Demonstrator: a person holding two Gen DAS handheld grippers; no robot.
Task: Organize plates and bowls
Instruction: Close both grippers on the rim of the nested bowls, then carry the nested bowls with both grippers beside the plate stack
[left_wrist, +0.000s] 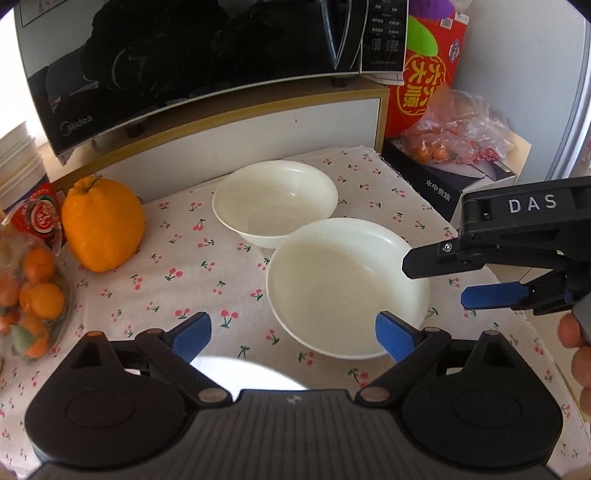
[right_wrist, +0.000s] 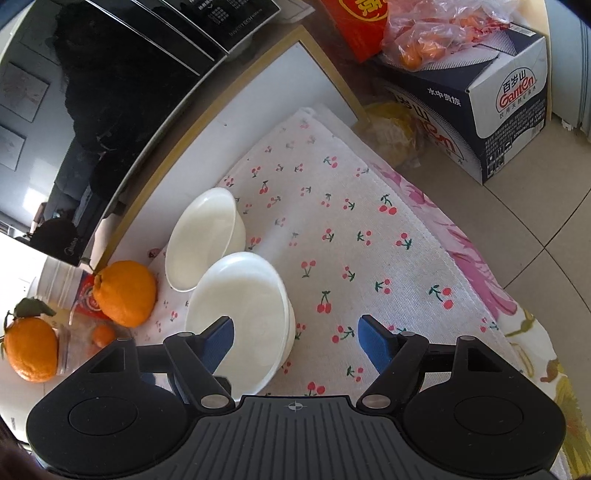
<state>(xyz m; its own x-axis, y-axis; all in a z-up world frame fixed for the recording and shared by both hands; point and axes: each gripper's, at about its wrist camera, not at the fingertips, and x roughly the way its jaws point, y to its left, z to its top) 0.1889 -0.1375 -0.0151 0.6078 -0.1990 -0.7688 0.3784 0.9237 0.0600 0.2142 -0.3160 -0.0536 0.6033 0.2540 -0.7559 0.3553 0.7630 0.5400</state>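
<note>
Two white bowls sit side by side on a cherry-print cloth. The near bowl lies at the front right, the far bowl behind it to the left. My left gripper is open and empty, its right finger at the near bowl's front rim. My right gripper comes in from the right, open, its jaws above and below the near bowl's right rim. In the right wrist view the near bowl lies by the left finger of the open right gripper, with the far bowl beyond.
A black microwave stands on a raised shelf behind the cloth. A large orange citrus and a bag of small oranges are at the left. A red carton, bagged fruit and a dark water box are at the right.
</note>
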